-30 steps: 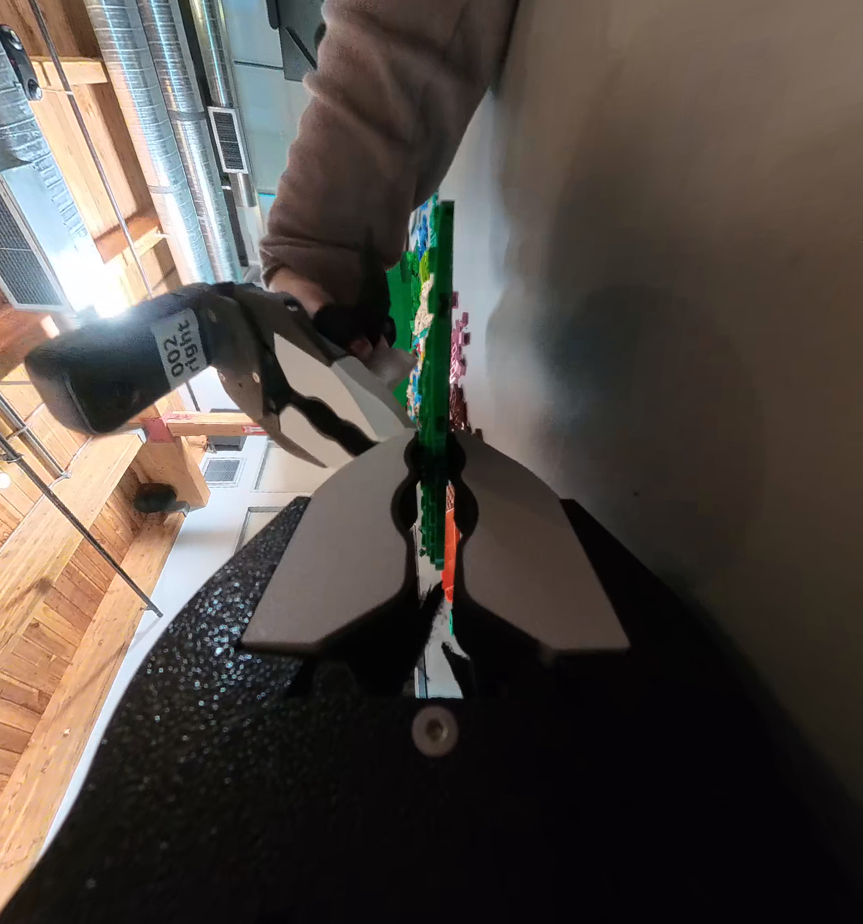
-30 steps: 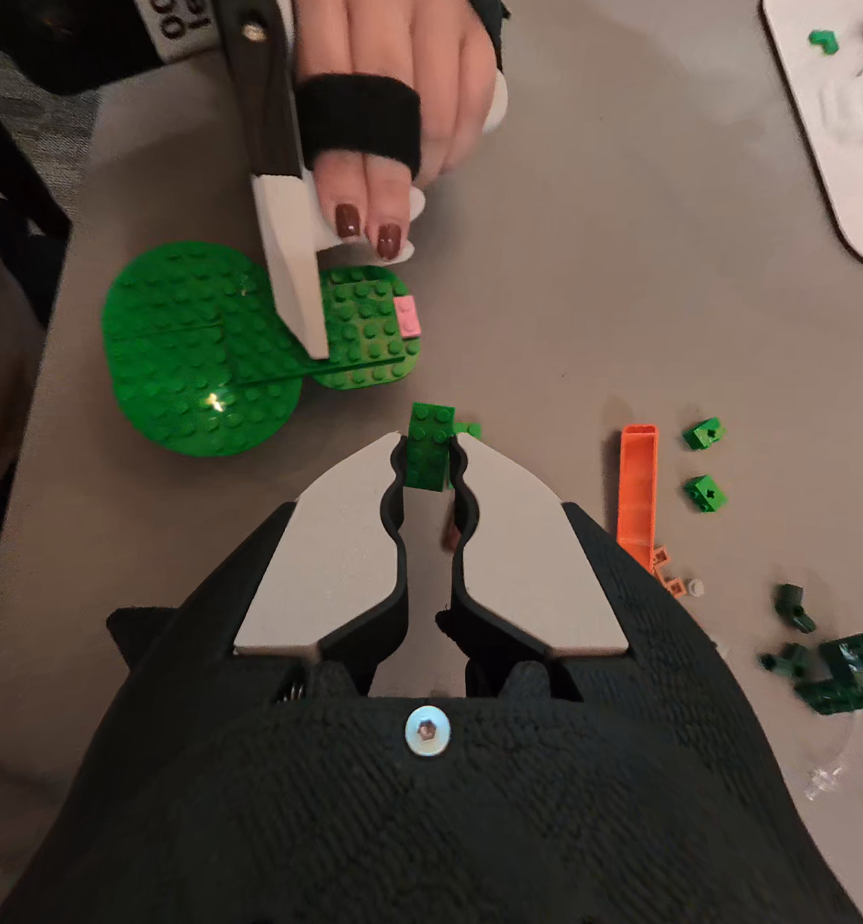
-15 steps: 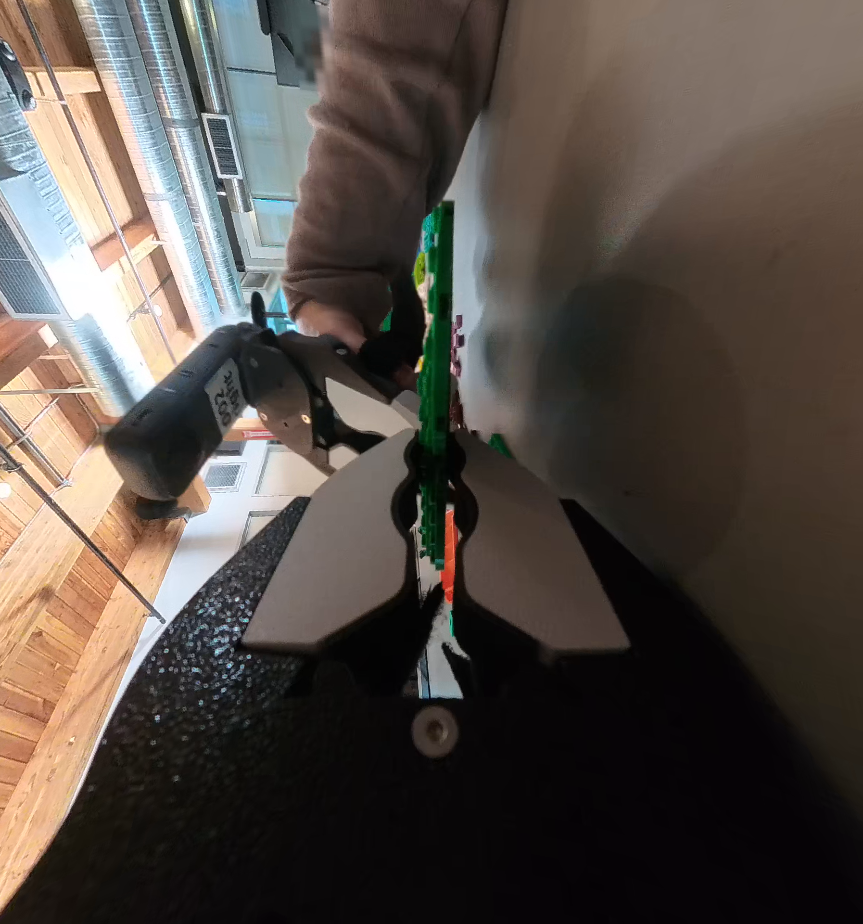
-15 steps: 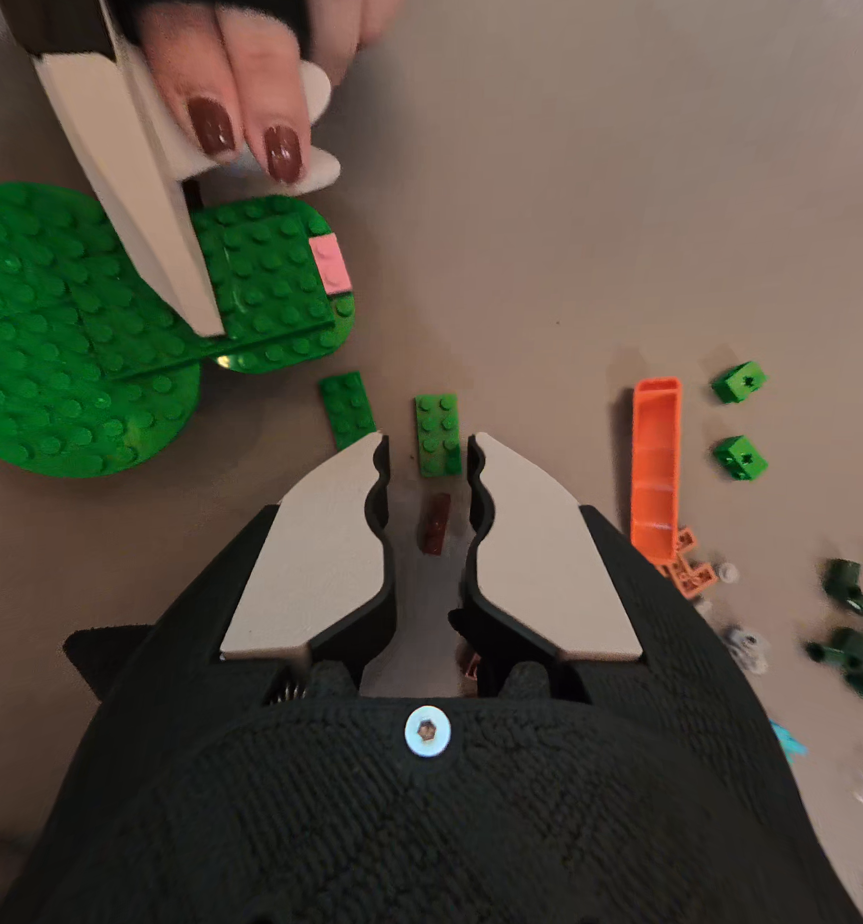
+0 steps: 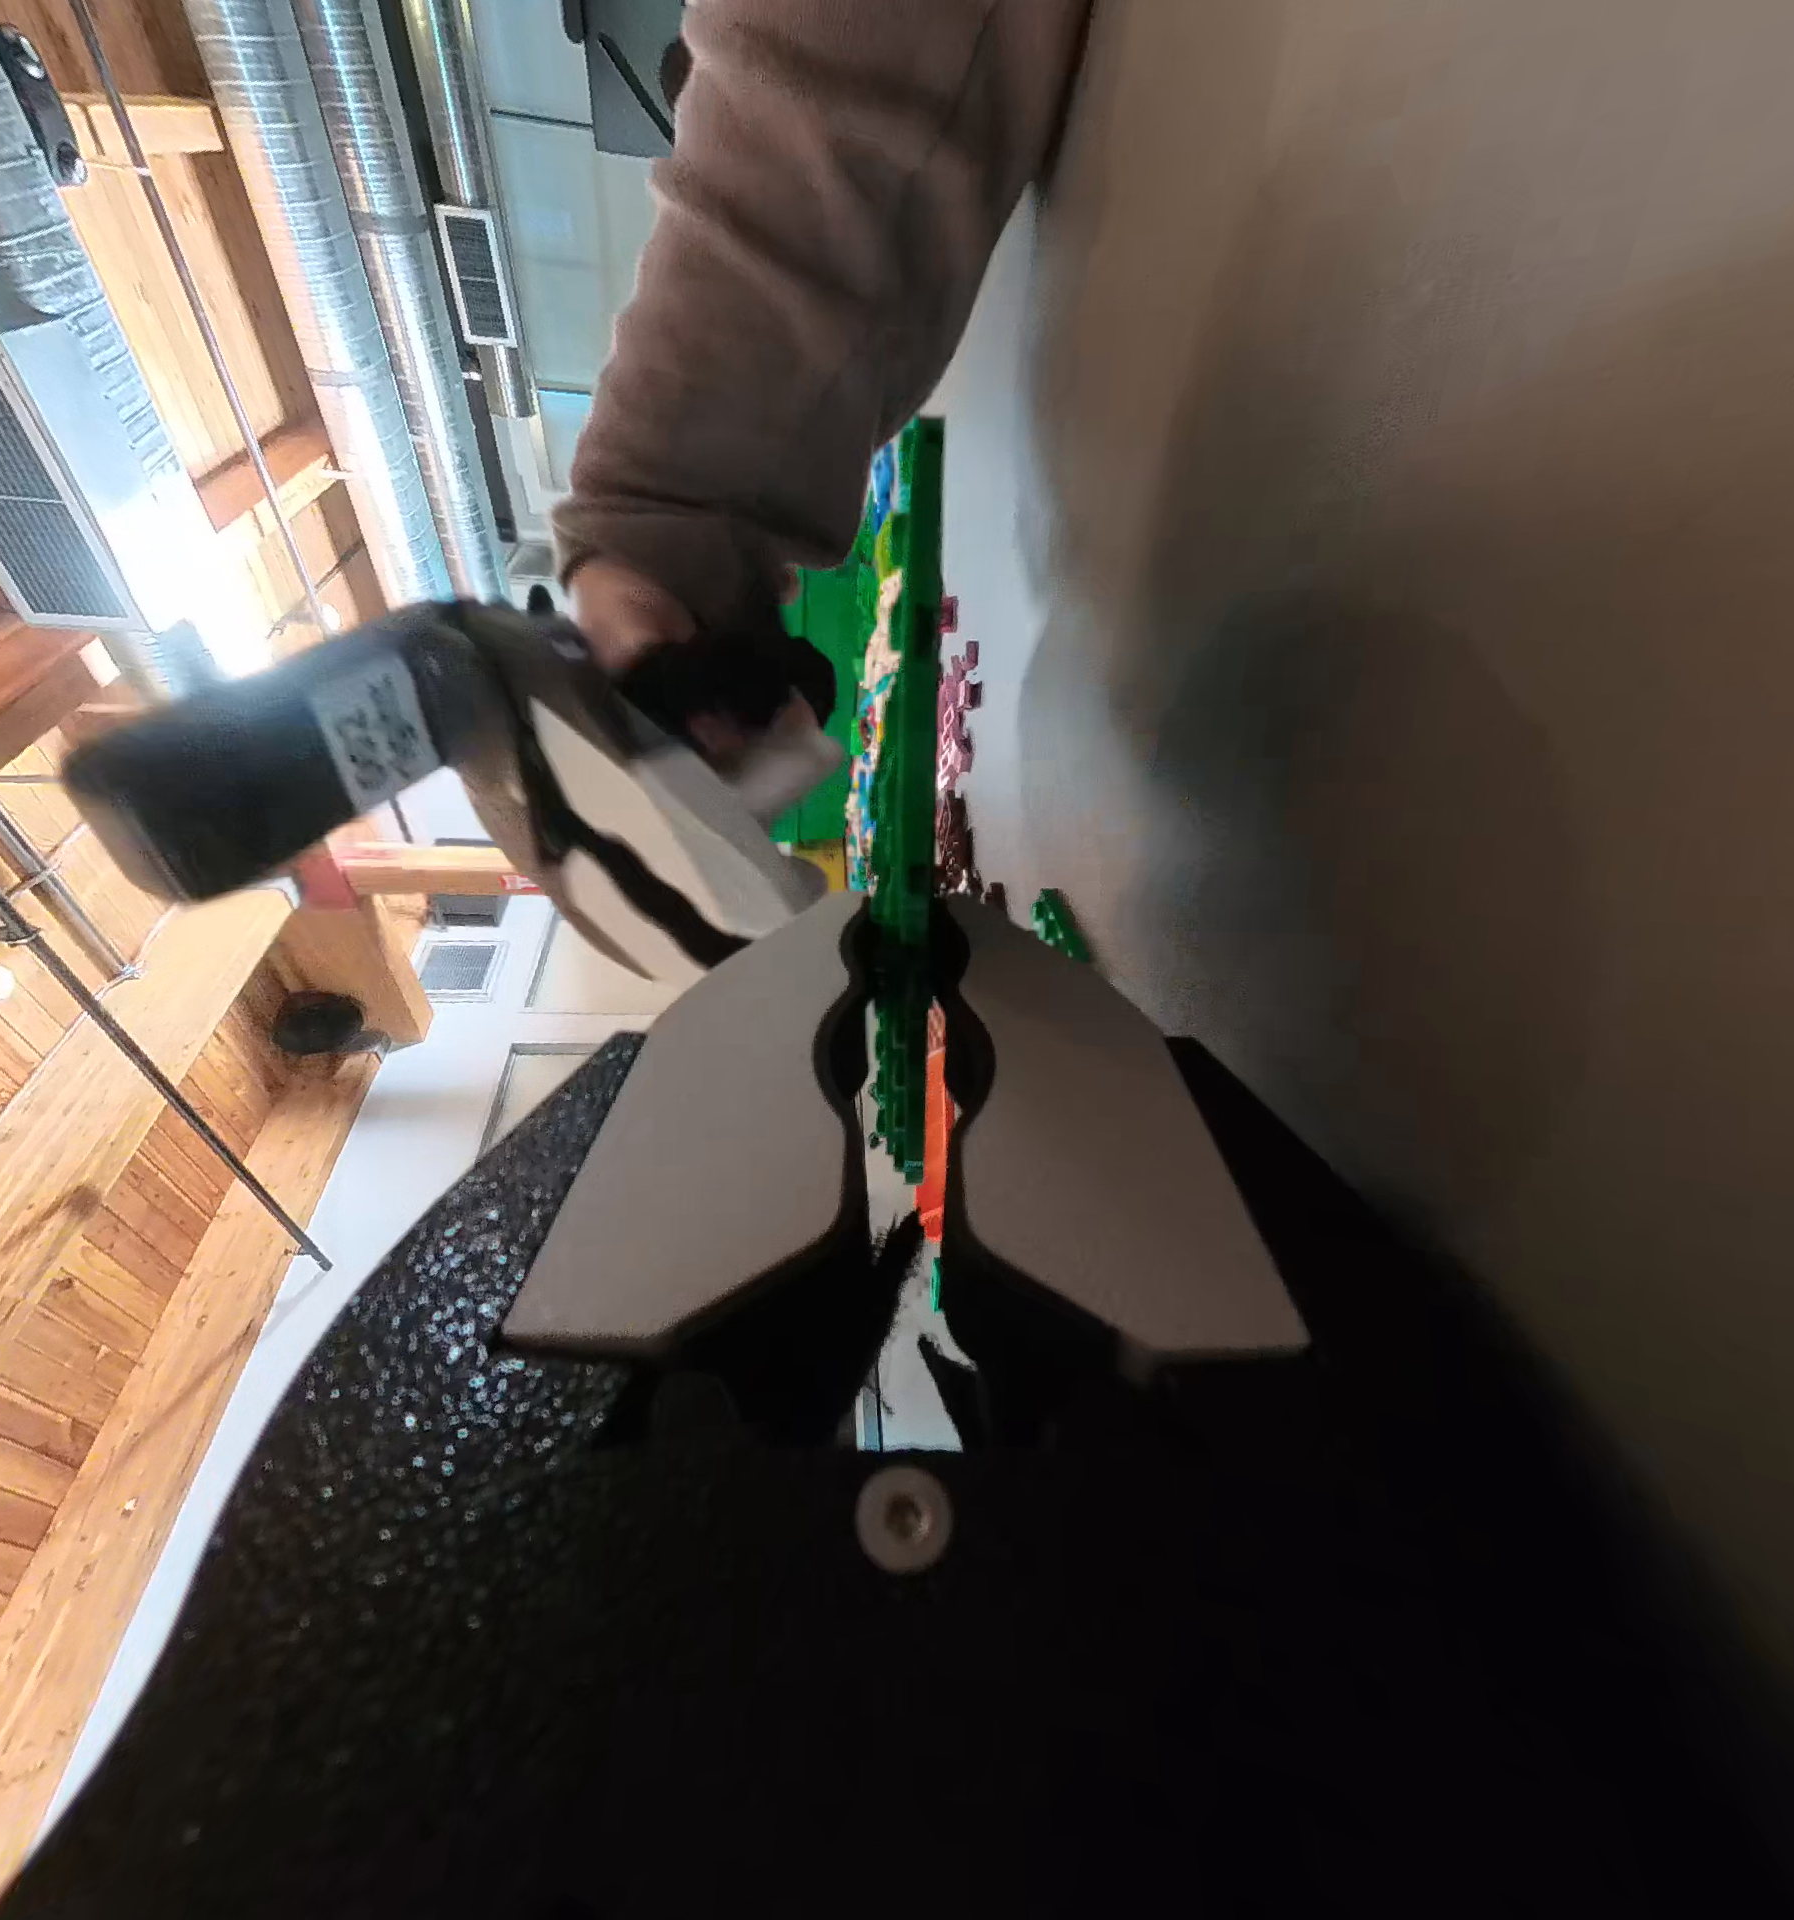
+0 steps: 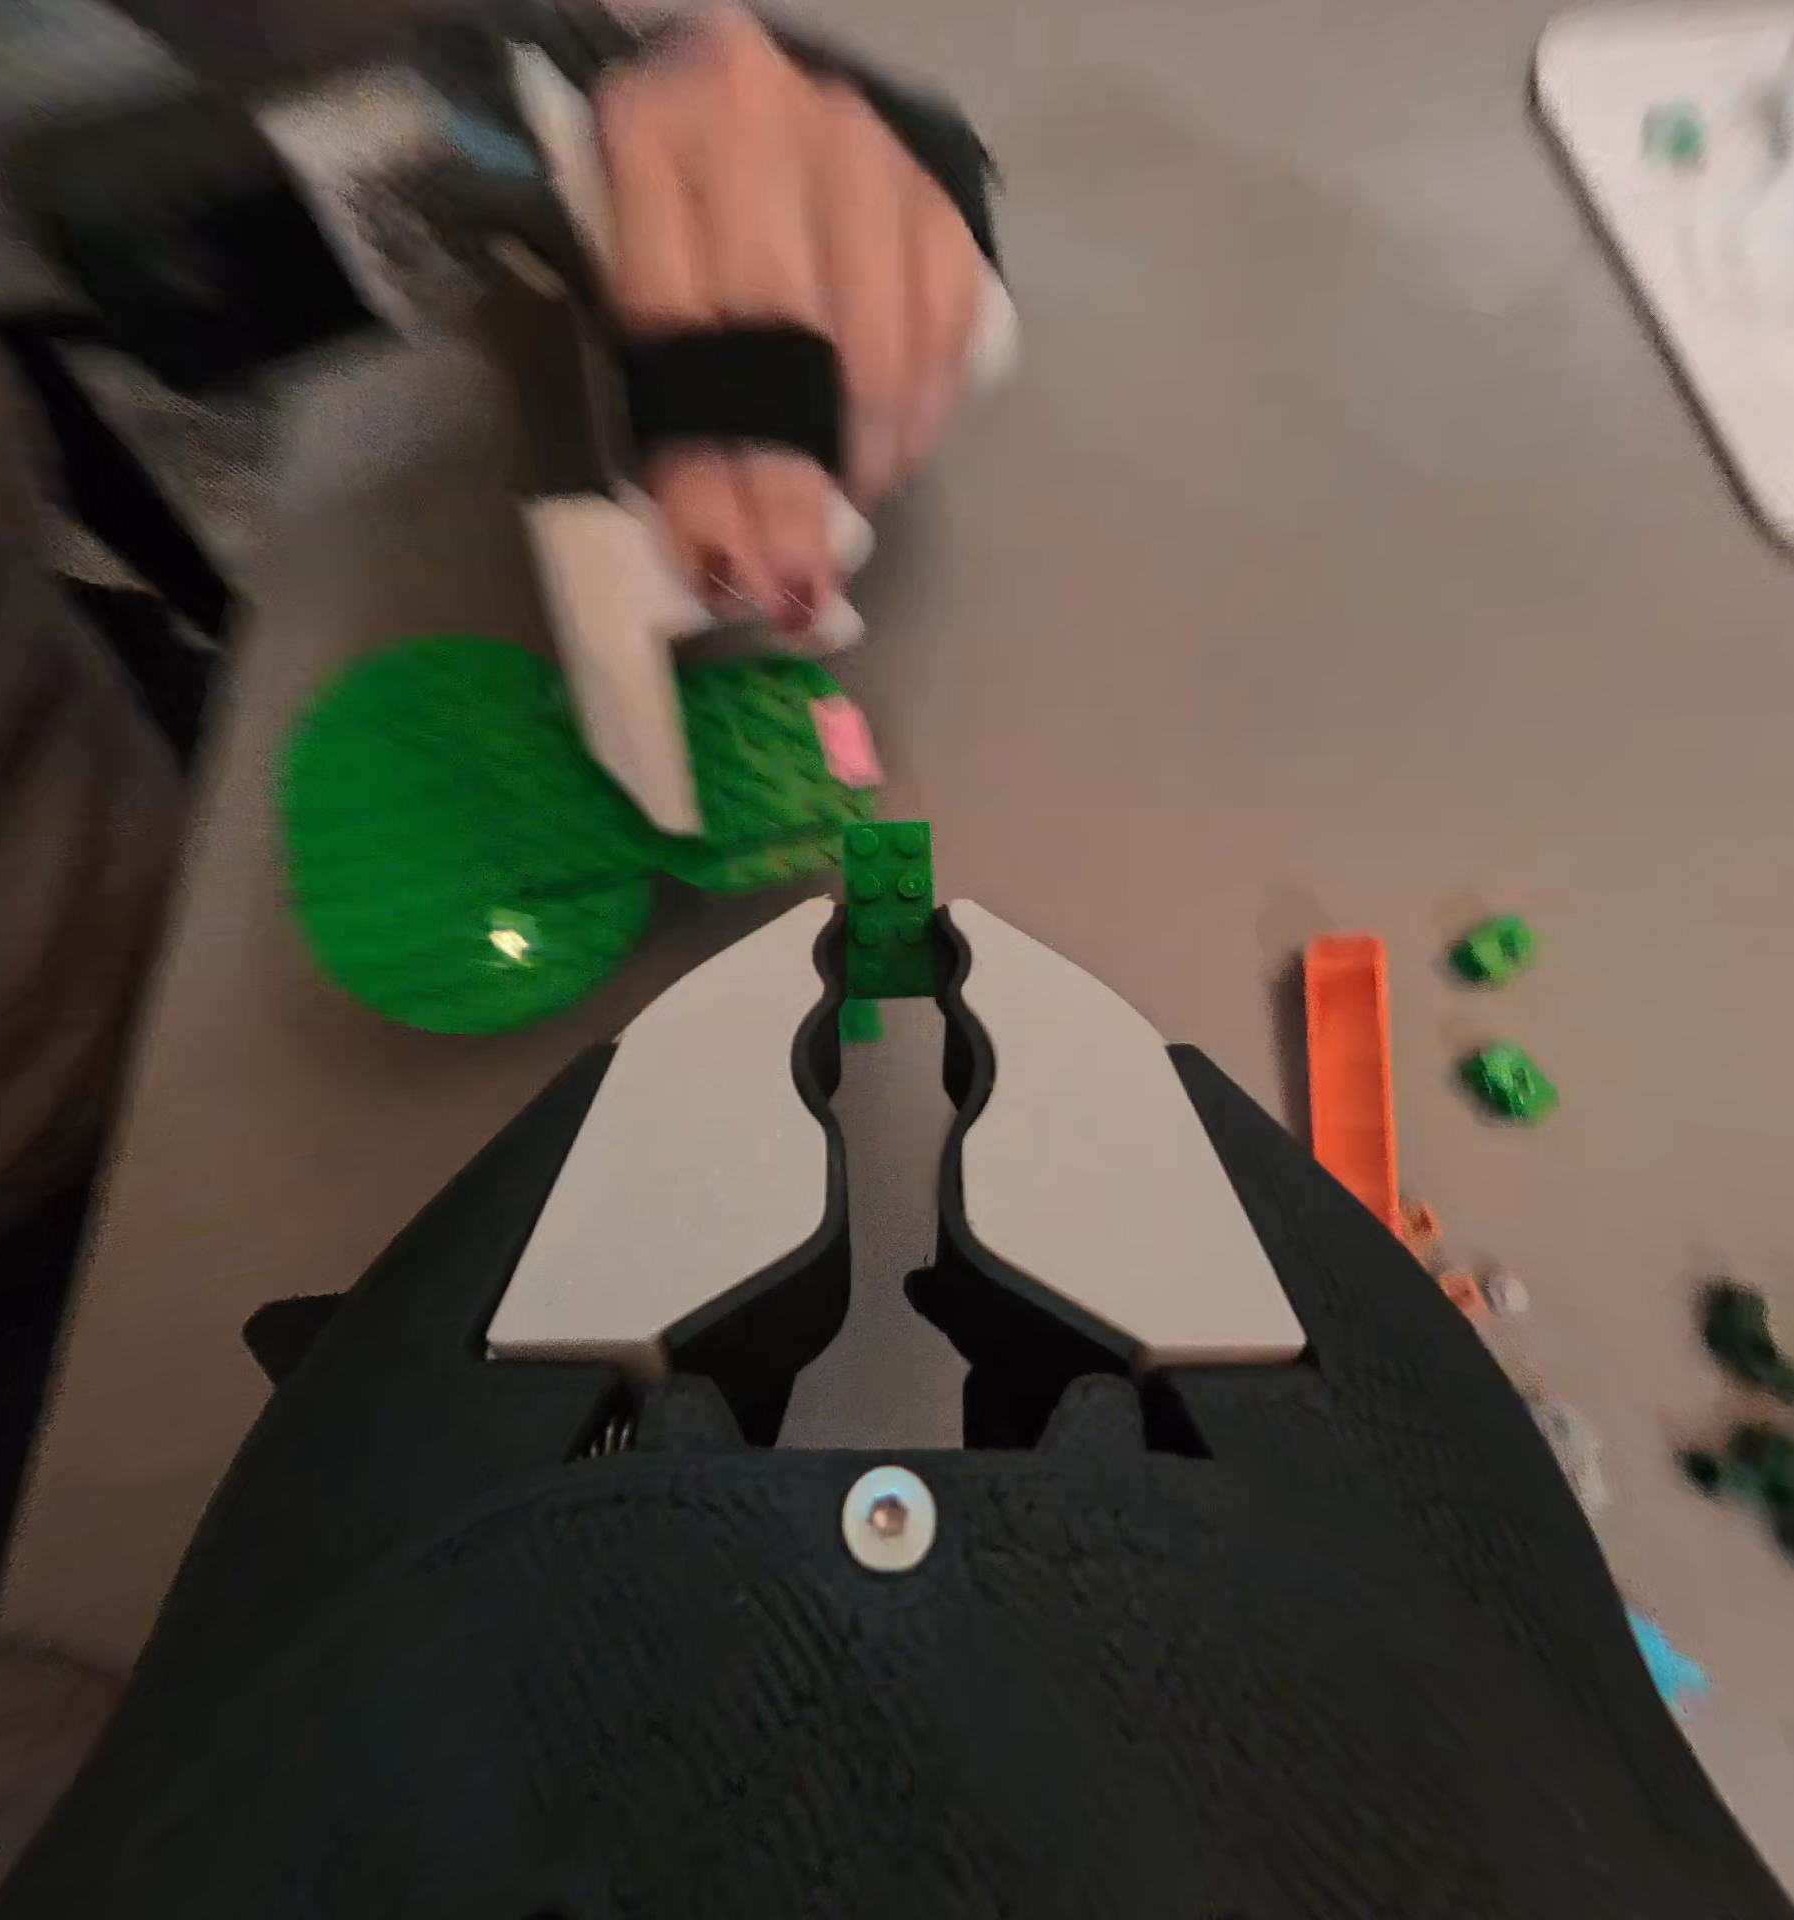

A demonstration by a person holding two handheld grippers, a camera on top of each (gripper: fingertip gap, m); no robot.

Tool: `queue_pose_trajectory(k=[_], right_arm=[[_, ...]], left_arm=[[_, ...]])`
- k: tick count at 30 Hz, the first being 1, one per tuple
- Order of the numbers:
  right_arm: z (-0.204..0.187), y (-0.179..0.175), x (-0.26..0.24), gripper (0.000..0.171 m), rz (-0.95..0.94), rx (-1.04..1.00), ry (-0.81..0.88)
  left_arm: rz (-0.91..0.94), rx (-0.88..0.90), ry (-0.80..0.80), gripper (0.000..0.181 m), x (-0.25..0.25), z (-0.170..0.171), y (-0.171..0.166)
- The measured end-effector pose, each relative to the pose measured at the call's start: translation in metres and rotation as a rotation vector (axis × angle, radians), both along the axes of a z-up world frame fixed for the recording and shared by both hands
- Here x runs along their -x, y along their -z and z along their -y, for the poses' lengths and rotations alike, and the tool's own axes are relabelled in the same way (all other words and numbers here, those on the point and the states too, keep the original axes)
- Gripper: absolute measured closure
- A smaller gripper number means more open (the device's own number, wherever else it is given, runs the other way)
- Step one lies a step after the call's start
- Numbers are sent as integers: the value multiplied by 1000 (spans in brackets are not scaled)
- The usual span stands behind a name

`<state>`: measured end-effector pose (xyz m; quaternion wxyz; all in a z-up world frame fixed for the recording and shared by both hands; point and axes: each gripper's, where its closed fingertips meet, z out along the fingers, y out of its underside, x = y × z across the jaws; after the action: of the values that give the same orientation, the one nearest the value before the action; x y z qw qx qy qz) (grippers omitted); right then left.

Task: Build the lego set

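Between the right gripper [image 6: 888, 914] jaws sits a small green plate [image 6: 888, 906], clamped above the grey table [image 6: 1236, 582]; only the left wrist view shows the left gripper [image 5: 903, 920] pinching the green baseplate [image 5: 908, 727] edge-on

The studded baseplate [image 6: 477, 831] was bright green, with one pink tile [image 6: 849, 750] on it. The 2x4 plate [image 6: 888, 906] was green too (a shade darker). The brick separator [image 6: 1350, 1060] was orange, the surface [image 6: 1288, 520] grey-brown.
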<state>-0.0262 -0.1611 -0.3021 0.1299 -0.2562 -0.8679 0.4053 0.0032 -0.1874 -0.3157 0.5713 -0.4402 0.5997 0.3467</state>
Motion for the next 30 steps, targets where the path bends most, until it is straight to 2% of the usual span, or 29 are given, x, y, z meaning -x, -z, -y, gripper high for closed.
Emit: queue_pose_trajectory(k=[1, 3, 6, 10, 30], right_arm=[[12, -16, -11, 157, -36, 71, -74], [32, -37, -33, 158, -78, 149, -213], [50, -31, -52, 157, -38, 68, -306], [56, -6, -56, 158, 19, -111, -315], [54, 2, -52, 158, 27, -168, -286]], left_arm=[[0, 1, -2, 172, 1, 0, 0], [-4, -2, -7, 172, 1, -1, 0], [-6, -7, -8, 172, 1, -2, 0], [-6, -11, -8, 172, 1, -1, -1], [21, -19, -23, 172, 5, -2, -5]])
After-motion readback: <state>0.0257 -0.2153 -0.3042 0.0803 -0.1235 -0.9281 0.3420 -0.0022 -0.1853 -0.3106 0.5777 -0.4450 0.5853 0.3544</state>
